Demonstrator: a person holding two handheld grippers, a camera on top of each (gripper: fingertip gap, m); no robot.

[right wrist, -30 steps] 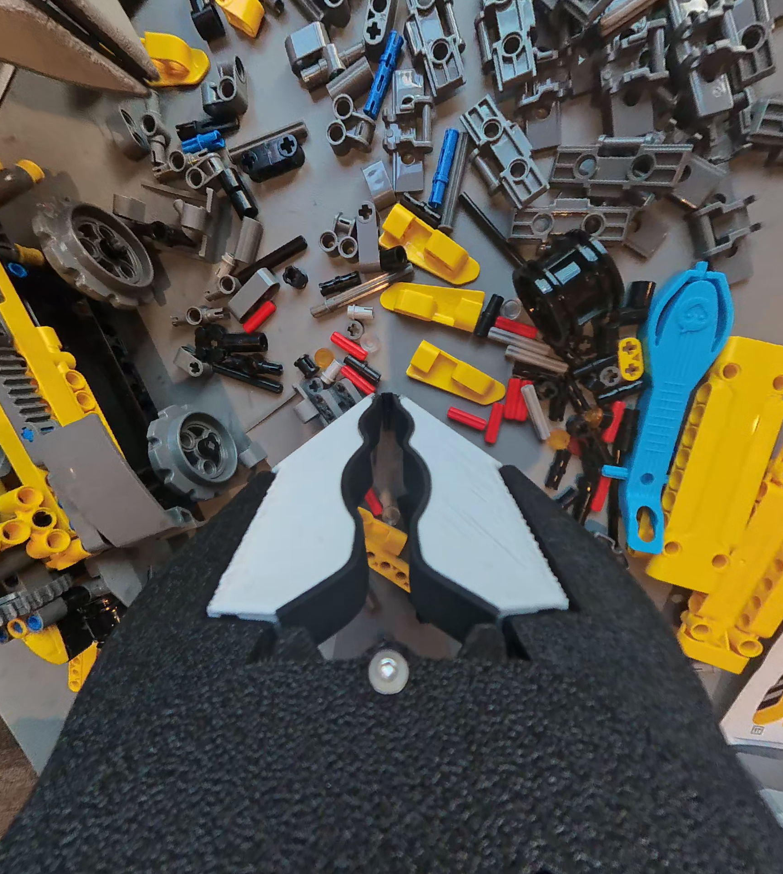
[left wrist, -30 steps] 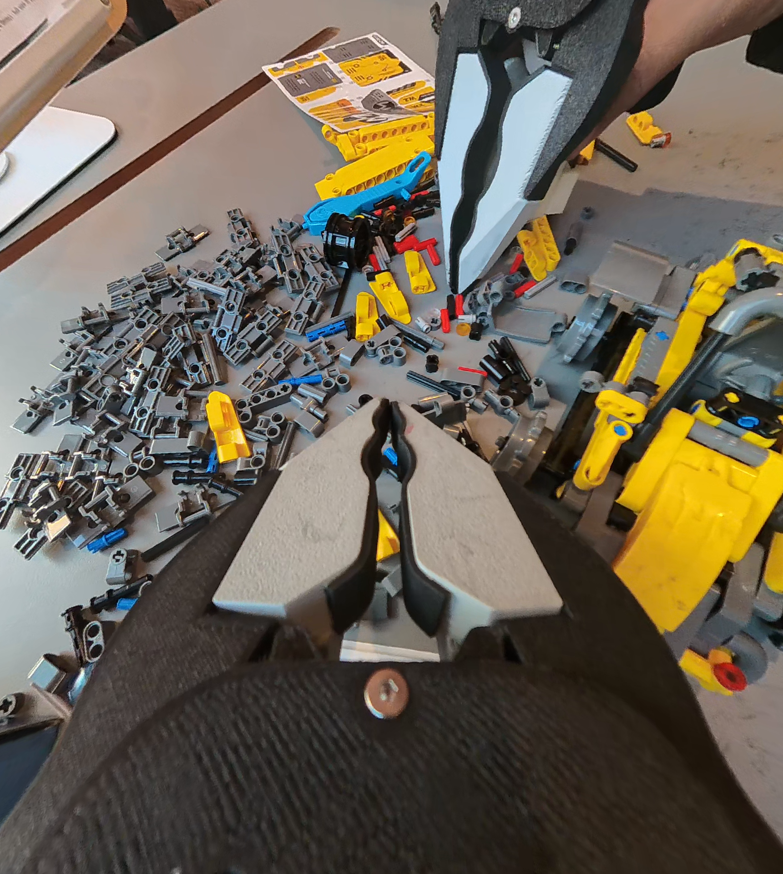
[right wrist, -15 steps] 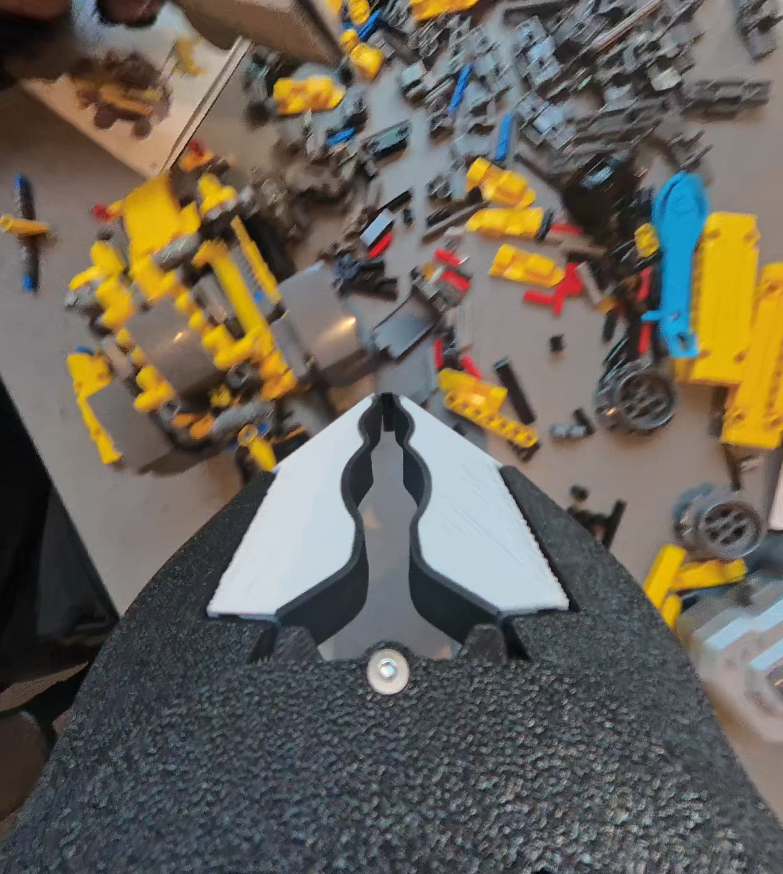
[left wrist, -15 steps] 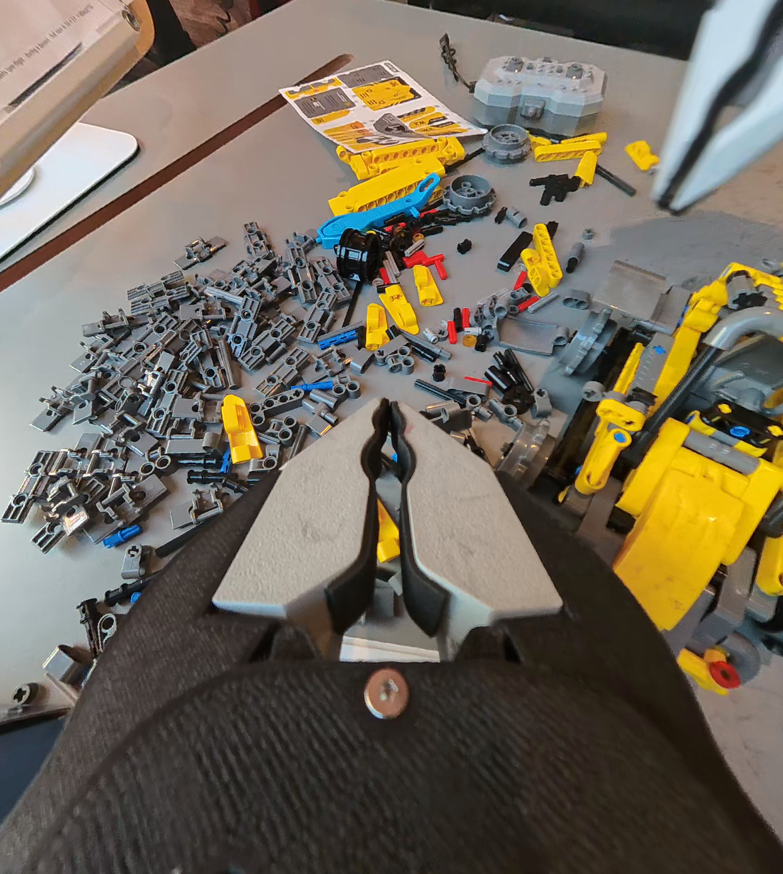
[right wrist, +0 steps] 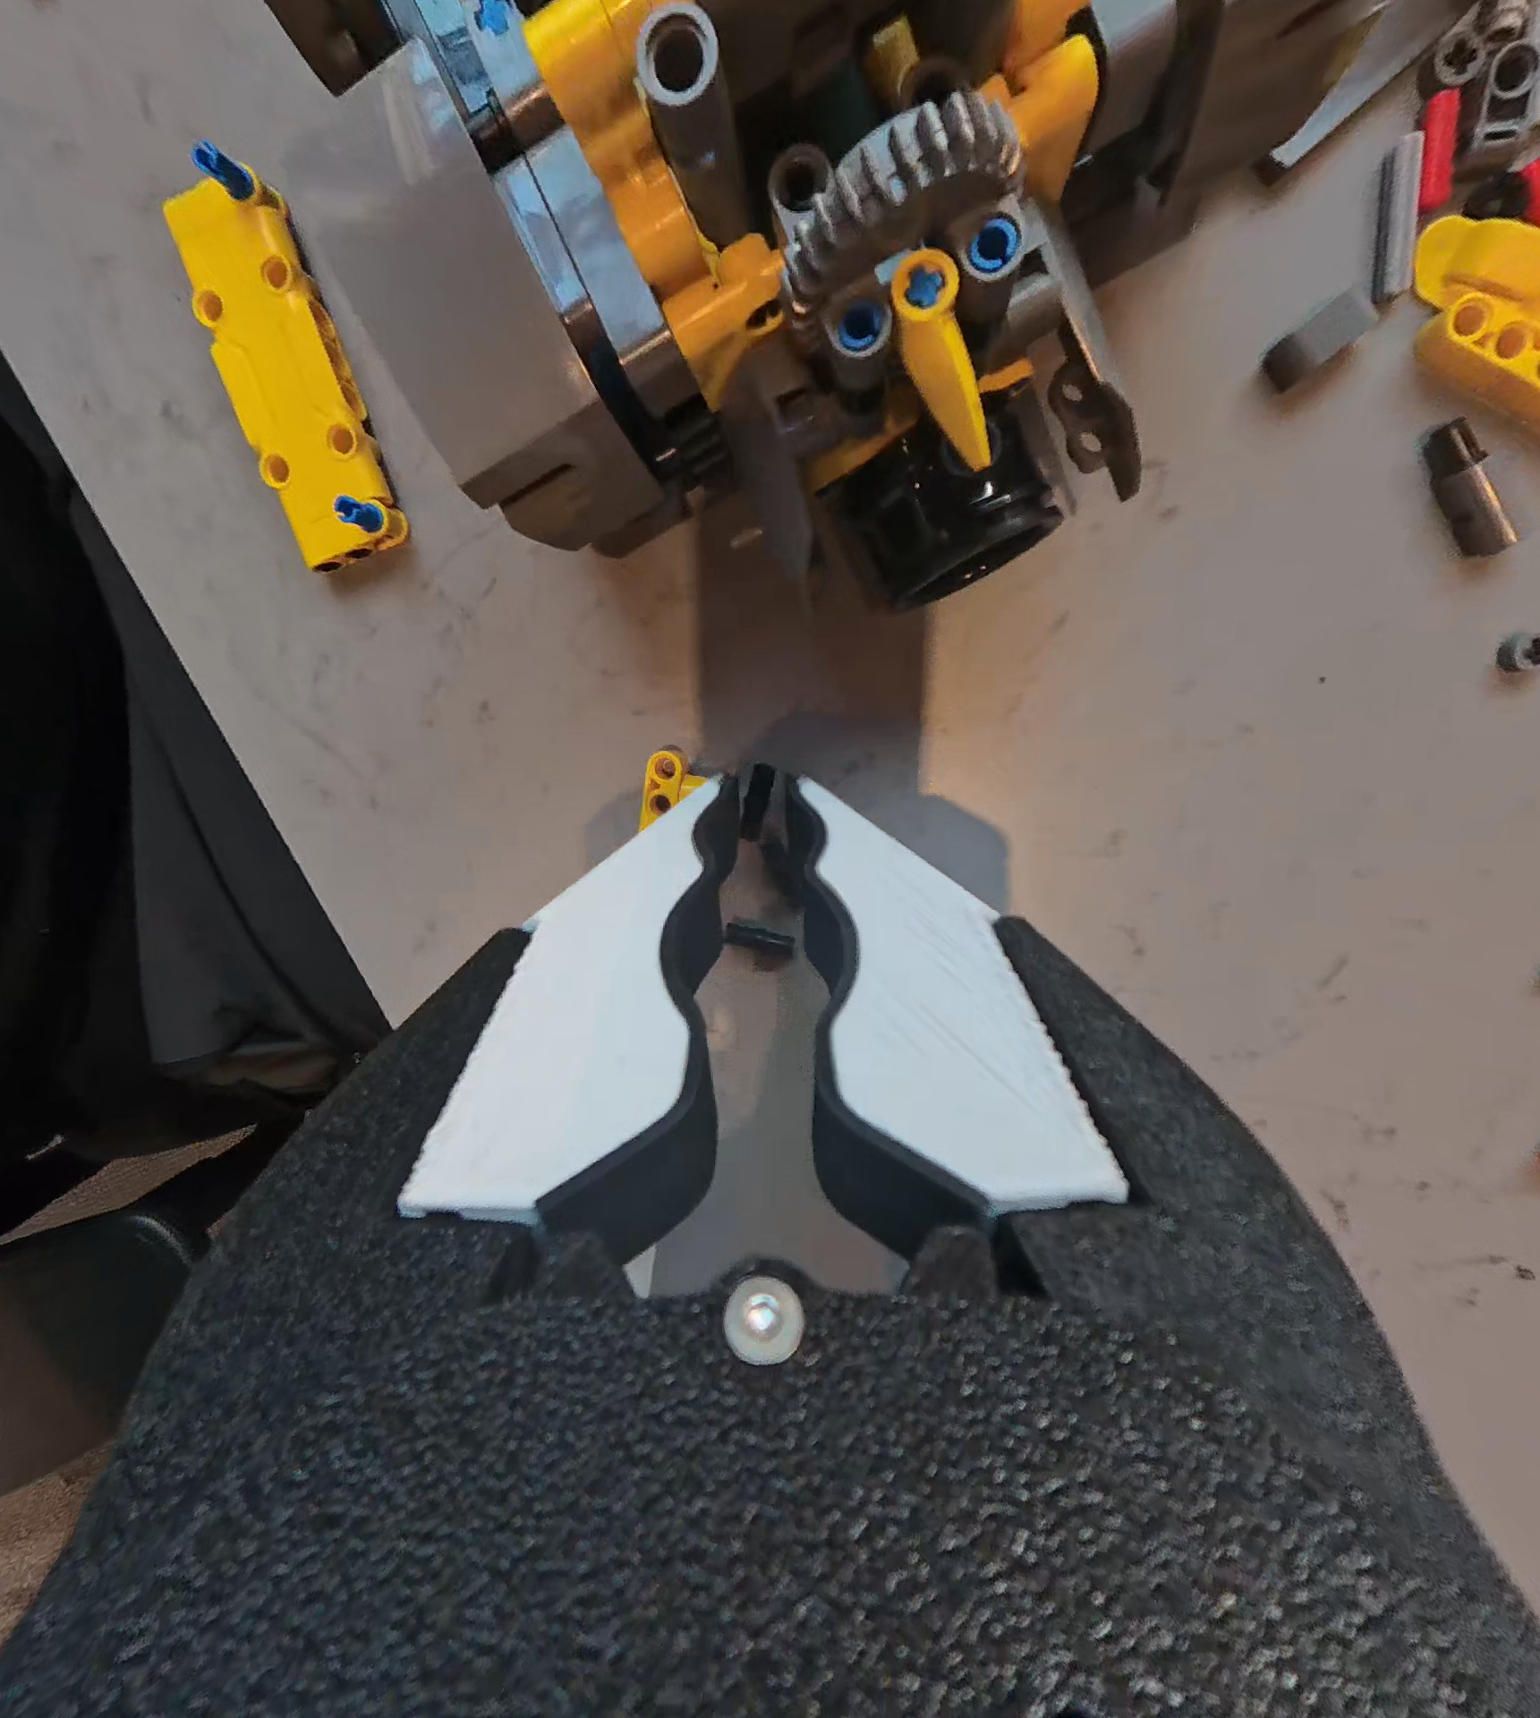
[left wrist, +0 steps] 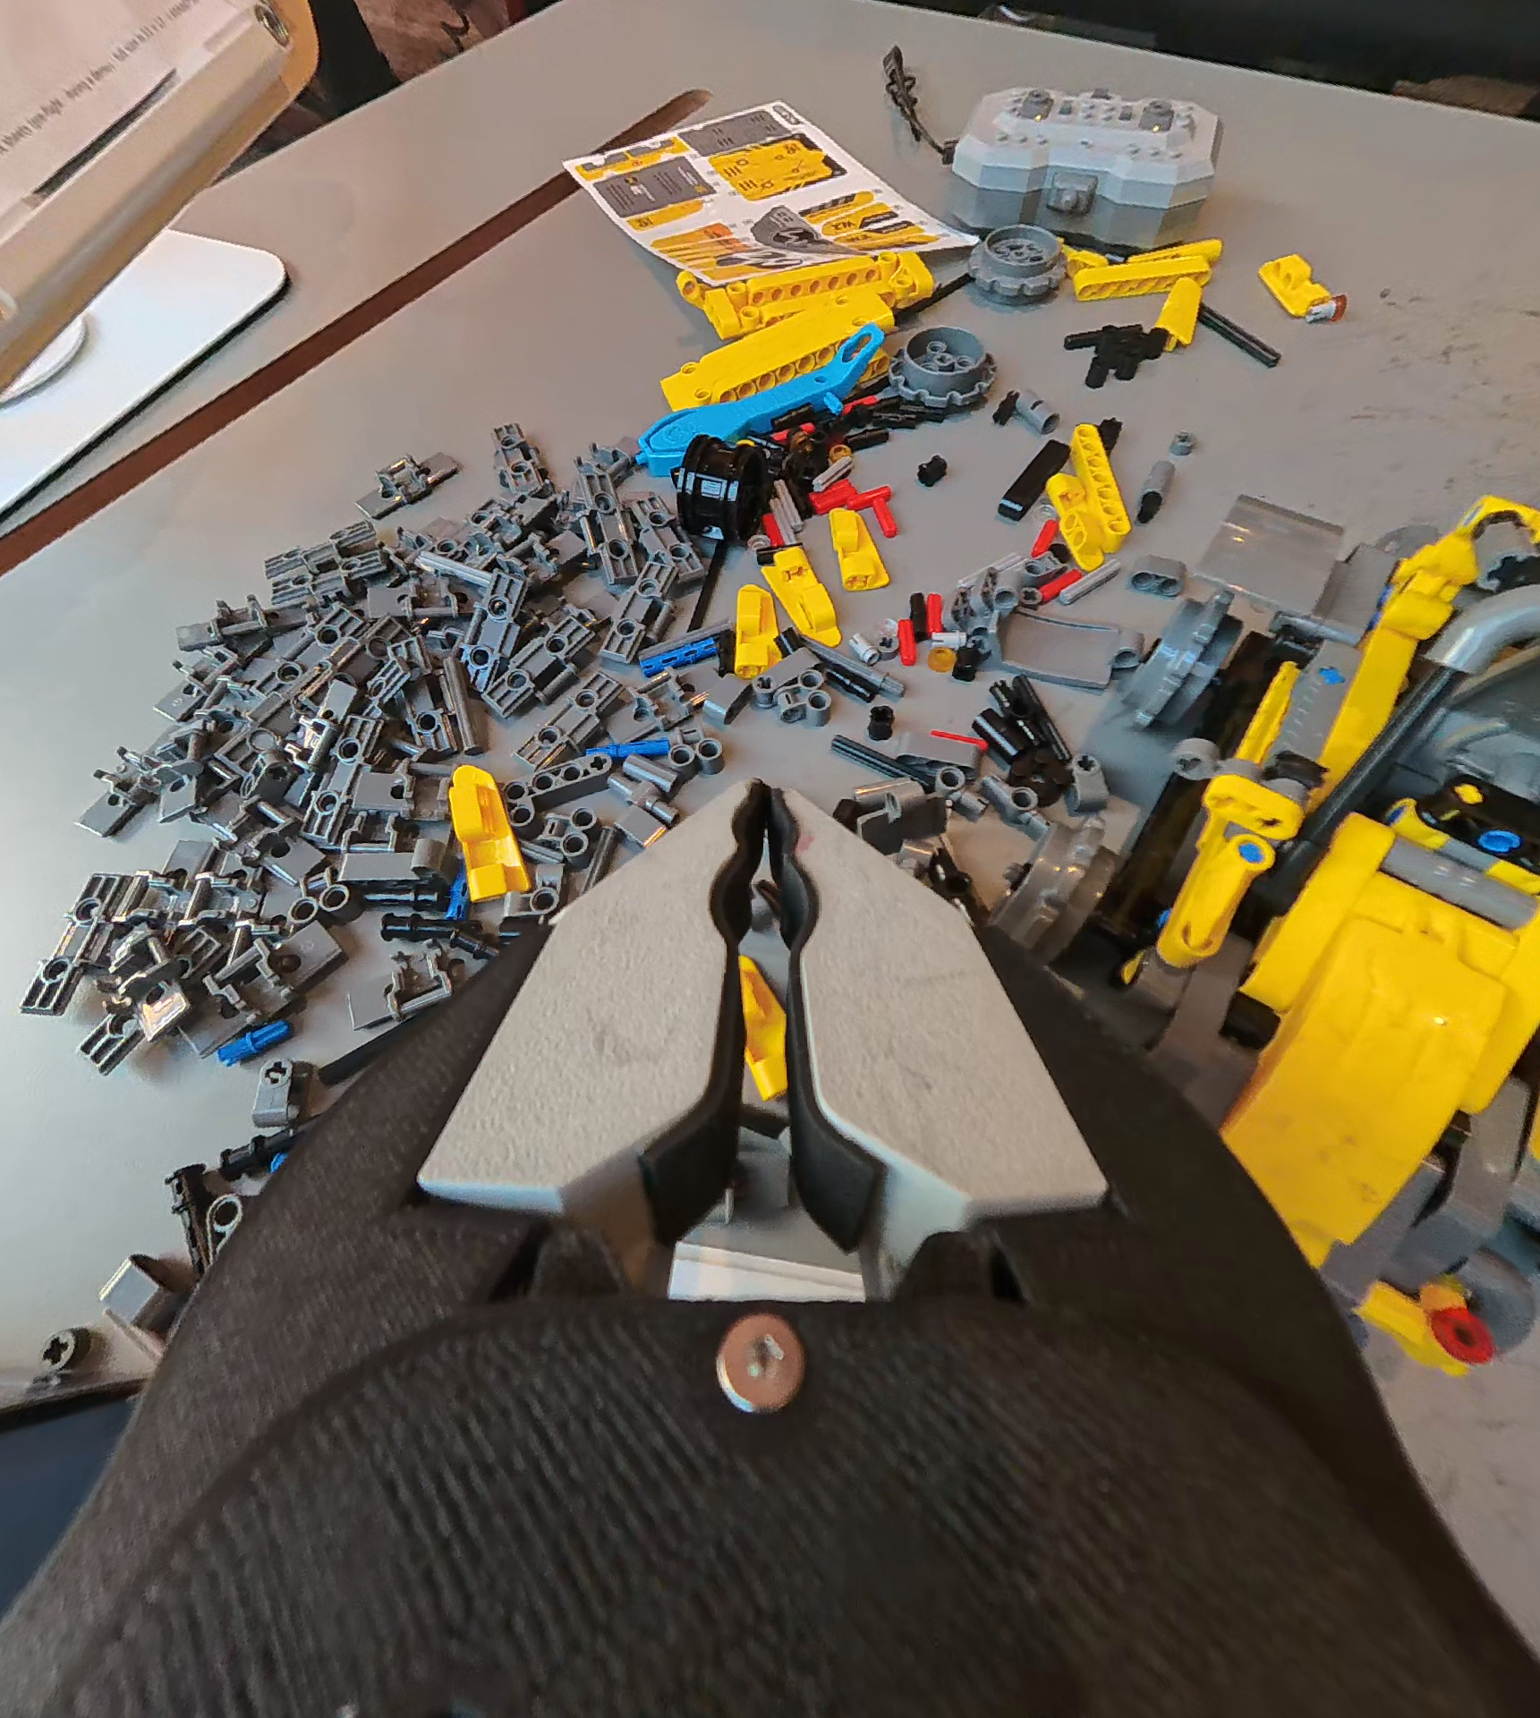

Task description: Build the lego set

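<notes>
Our right gripper has swung away from the loose-parts pile and now hangs low over bare tabletop before the yellow model, jaws pinching a small black pin. Our left gripper, jaws closed and empty, hovers over the grey pieces.

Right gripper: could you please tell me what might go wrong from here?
1. The right gripper has its jaws almost shut on a tiny black piece. I cannot tell whether the grip is firm, so it may slip out.
2. The yellow panel lies near the table edge, so a sideways sweep could knock it off.
3. The left gripper, jaws shut, sits over the loose parts and could scatter them.
</notes>
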